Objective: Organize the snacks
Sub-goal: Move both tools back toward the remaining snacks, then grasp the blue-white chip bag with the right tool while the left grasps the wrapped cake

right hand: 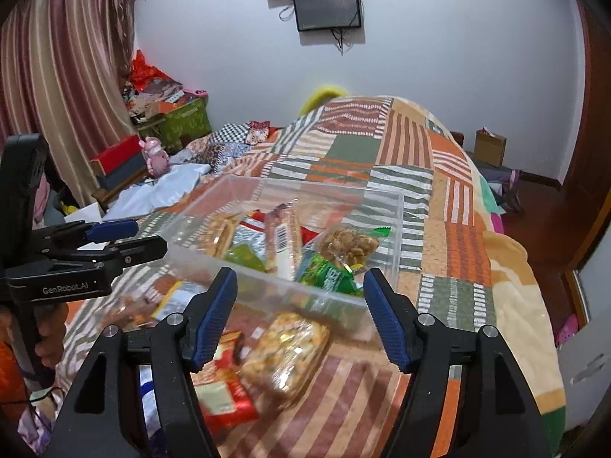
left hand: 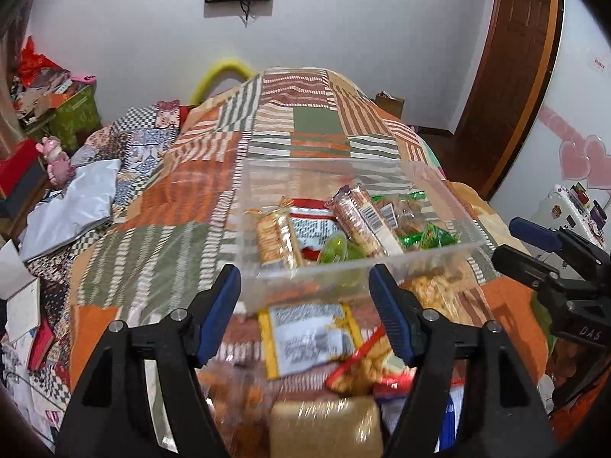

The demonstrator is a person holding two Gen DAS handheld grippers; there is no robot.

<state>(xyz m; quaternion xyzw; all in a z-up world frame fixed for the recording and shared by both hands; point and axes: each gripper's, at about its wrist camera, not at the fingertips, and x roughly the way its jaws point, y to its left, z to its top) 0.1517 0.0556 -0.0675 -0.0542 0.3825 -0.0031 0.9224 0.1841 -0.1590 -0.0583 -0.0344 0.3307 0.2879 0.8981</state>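
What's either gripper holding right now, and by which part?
Nothing. Left gripper and right gripper both stand open with empty jaws, short of the clear bin. Loose snack packs lie on the bed below.

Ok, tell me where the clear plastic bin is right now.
The clear plastic bin sits on the patchwork bedspread, centre of both wrist views, just beyond the loose snack packets lying in front of it.
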